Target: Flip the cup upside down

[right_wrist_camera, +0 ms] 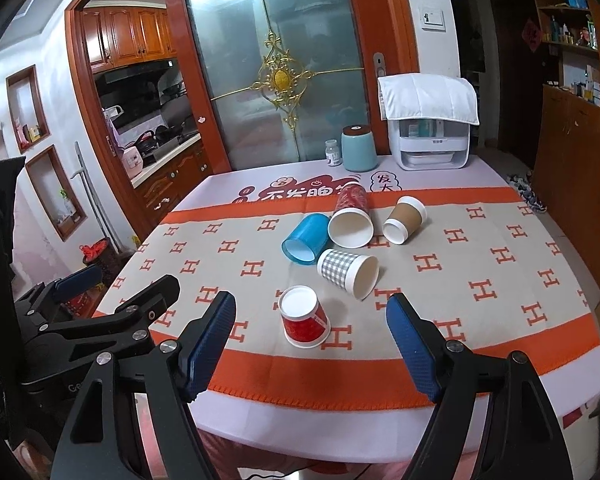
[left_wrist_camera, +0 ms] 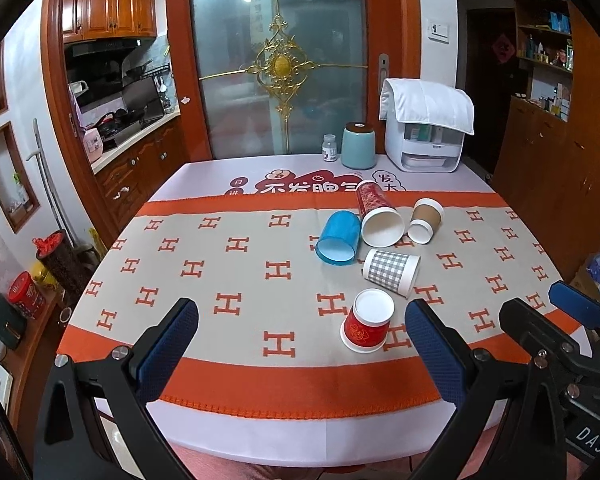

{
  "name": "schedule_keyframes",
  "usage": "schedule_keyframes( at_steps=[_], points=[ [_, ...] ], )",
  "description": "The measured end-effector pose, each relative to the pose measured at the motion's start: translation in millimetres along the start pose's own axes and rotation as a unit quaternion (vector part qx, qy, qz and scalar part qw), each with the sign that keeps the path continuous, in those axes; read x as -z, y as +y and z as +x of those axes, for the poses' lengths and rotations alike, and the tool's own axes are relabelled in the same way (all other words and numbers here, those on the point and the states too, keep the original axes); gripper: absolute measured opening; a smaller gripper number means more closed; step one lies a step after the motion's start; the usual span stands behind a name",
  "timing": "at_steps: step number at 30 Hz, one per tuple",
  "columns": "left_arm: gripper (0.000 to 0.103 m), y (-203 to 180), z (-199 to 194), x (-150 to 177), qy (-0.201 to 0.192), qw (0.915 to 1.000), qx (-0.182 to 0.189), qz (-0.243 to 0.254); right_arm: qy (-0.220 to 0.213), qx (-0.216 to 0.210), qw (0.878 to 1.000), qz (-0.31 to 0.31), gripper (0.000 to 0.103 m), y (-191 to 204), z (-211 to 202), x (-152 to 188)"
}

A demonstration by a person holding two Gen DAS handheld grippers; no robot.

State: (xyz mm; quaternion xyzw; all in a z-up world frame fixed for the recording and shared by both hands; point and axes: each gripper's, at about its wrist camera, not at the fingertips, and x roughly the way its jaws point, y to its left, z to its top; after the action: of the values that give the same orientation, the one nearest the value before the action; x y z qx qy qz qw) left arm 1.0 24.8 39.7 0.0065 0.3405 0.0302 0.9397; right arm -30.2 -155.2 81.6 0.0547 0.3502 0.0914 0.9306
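Observation:
A small red paper cup (left_wrist_camera: pixel 367 326) (right_wrist_camera: pixel 303 323) stands upside down on the tablecloth near the front. Behind it a grey checked cup (left_wrist_camera: pixel 391 274) (right_wrist_camera: pixel 346 271), a blue cup (left_wrist_camera: pixel 339 239) (right_wrist_camera: pixel 305 240), a tall red cup (left_wrist_camera: pixel 378 214) (right_wrist_camera: pixel 351 217) and a brown sleeved cup (left_wrist_camera: pixel 425 221) (right_wrist_camera: pixel 404 219) lie on their sides in a cluster. My left gripper (left_wrist_camera: pixel 300 324) is open and empty above the front edge, left of the small red cup. My right gripper (right_wrist_camera: pixel 311 314) is open and empty, with the small red cup just beyond the gap between its fingers.
At the table's (left_wrist_camera: pixel 204 264) far edge stand a pale blue canister (left_wrist_camera: pixel 358 147), a small white bottle (left_wrist_camera: pixel 329 149) and a white appliance under a cloth (left_wrist_camera: pixel 427 128). A glass door is behind. The right gripper shows in the left wrist view (left_wrist_camera: pixel 556 320).

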Motion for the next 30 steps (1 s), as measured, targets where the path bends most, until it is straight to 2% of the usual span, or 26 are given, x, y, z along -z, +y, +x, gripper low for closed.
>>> schedule_keyframes(
  at_steps=[14,30],
  points=[
    [0.102,-1,22,4,0.027,0.9996,-0.005,-0.005,0.018,0.011,1.000,0.013,0.079,-11,30,7],
    [0.102,2,26,4,0.033,0.9994,-0.007,-0.005,0.023,0.012,1.000,0.013,0.079,-13,42,10]
  ],
)
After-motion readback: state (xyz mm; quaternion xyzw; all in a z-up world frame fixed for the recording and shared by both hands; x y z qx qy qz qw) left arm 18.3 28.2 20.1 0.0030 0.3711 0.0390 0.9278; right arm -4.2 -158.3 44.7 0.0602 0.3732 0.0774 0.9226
